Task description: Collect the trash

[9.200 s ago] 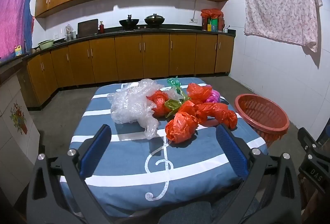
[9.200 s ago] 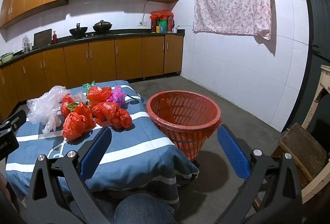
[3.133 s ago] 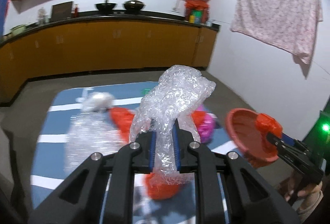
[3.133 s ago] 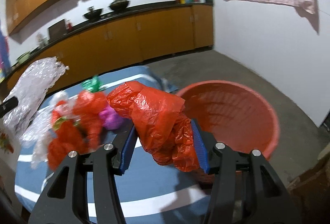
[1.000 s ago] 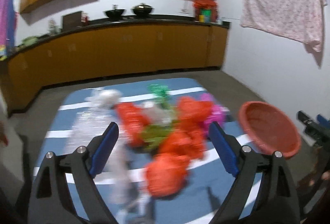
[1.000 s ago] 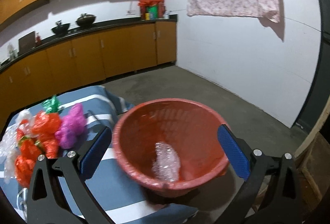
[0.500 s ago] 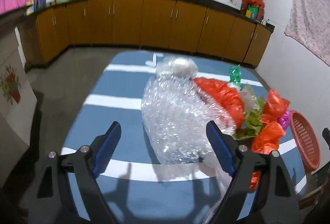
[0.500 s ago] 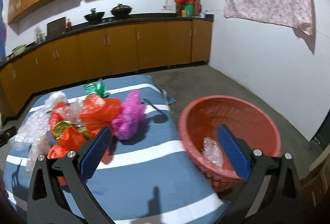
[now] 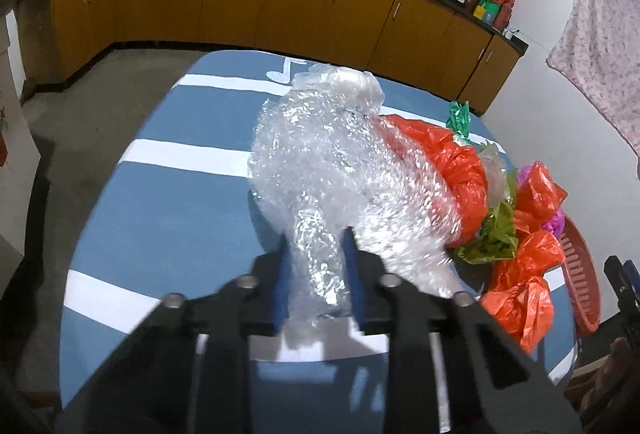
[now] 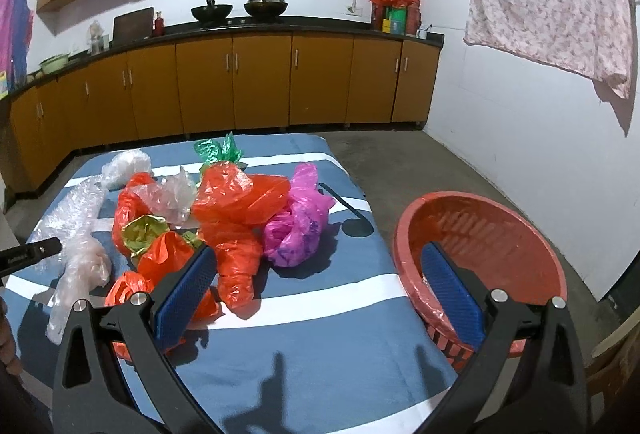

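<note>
We have the bubble wrap (image 9: 332, 170) on the blue table (image 9: 168, 202), at the left end of the trash pile. Our left gripper (image 9: 316, 274) has just been closing, and now its jaws pinch the near tail of the wrap, almost all the way shut. The wrap looks very light and soft. It squashes flat where the pads squeeze it. It is also long and floppy, so we think the far end will hang and swing when we lift it. It may drag over the red bags (image 9: 448, 170) that touch it on the right and pull one along. A hold on a bunched part, like this one, seems best, since a single thin layer could slip out.

Our right gripper (image 10: 320, 294) is wide open with nothing in it. It hangs over the near edge of the table, between the pile and the basket (image 10: 476, 234). The basket stands on the floor, just beside the table on the right. The bags are thin, crinkly and light too. The pink bag (image 10: 296, 222) lies nearest the basket, and its puffy middle looks easy to grab.
</note>
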`<state>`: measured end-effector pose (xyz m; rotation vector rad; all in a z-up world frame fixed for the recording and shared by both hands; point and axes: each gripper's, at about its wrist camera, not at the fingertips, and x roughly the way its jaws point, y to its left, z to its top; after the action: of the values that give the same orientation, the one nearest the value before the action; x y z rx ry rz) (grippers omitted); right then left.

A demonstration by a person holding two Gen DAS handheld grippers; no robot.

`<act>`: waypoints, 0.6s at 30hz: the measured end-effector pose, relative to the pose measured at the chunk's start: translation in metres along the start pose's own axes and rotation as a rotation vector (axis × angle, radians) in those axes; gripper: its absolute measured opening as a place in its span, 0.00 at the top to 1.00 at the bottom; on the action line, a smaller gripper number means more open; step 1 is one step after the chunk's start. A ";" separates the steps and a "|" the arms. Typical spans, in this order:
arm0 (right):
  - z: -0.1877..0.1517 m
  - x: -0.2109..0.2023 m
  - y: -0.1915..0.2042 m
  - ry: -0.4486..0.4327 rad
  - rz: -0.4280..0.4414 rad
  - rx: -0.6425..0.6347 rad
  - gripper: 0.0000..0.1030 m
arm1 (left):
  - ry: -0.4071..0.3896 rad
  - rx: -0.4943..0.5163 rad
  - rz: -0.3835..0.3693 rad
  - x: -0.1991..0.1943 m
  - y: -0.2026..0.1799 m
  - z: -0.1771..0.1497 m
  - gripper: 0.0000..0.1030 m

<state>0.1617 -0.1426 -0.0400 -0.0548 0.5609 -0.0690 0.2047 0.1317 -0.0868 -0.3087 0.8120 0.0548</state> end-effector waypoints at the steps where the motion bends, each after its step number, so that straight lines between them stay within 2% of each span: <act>1: 0.000 0.001 0.001 0.000 0.000 0.001 0.02 | -0.006 0.006 0.002 -0.001 -0.001 0.000 0.86; 10: 0.014 0.023 0.000 0.013 0.031 0.043 0.15 | -0.127 0.089 0.037 -0.034 -0.005 0.002 0.88; 14: 0.016 0.040 -0.006 0.058 0.045 0.092 0.27 | -0.151 0.085 0.042 -0.039 -0.005 0.009 0.88; 18: 0.015 0.054 -0.006 0.066 0.004 0.076 0.28 | -0.165 0.076 0.053 -0.042 -0.004 0.012 0.88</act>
<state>0.2148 -0.1521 -0.0553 0.0231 0.6236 -0.0881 0.1845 0.1342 -0.0474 -0.2080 0.6567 0.0980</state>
